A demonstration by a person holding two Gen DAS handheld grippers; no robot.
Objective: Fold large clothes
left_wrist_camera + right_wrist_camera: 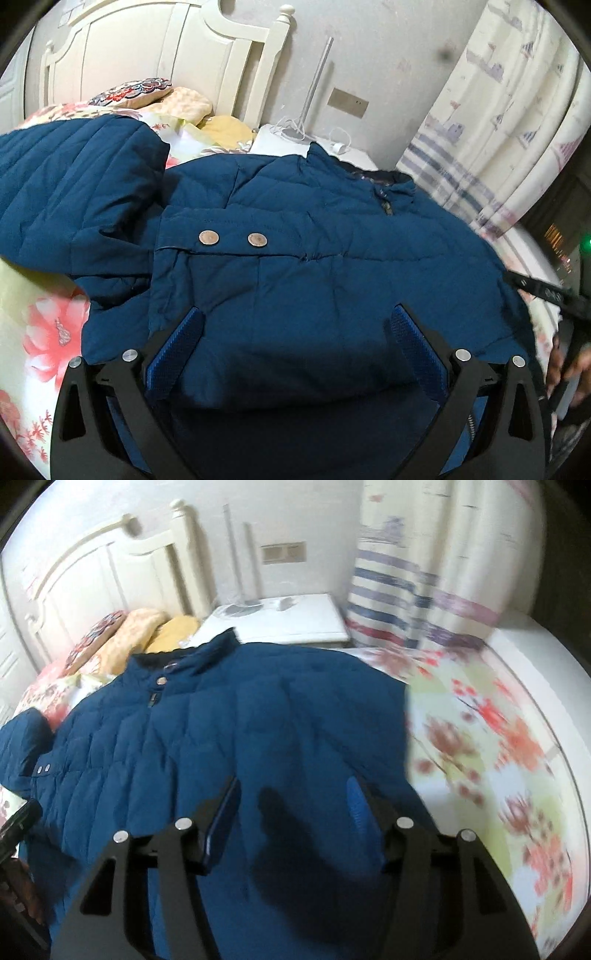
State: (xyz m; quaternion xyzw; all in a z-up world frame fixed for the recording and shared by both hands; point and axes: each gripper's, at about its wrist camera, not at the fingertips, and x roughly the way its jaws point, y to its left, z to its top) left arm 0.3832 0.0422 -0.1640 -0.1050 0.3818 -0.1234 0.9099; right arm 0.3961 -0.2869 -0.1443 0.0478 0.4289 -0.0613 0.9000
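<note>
A large dark blue quilted jacket (295,236) lies spread on the bed, collar toward the headboard, with two metal snaps (231,238) on a flap. One sleeve (74,184) lies out to the left. My left gripper (295,314) is open, its blue-padded fingers wide apart just above the jacket's lower part. The jacket also shows in the right wrist view (240,731). My right gripper (293,786) is open above the jacket's right side, holding nothing. The other gripper shows at the far right (546,291) of the left view.
The floral bedsheet (480,738) is bare to the right of the jacket. Pillows (166,99) lie by the white headboard (147,48). A white nightstand (288,624) and a striped curtain (424,572) stand beyond the bed.
</note>
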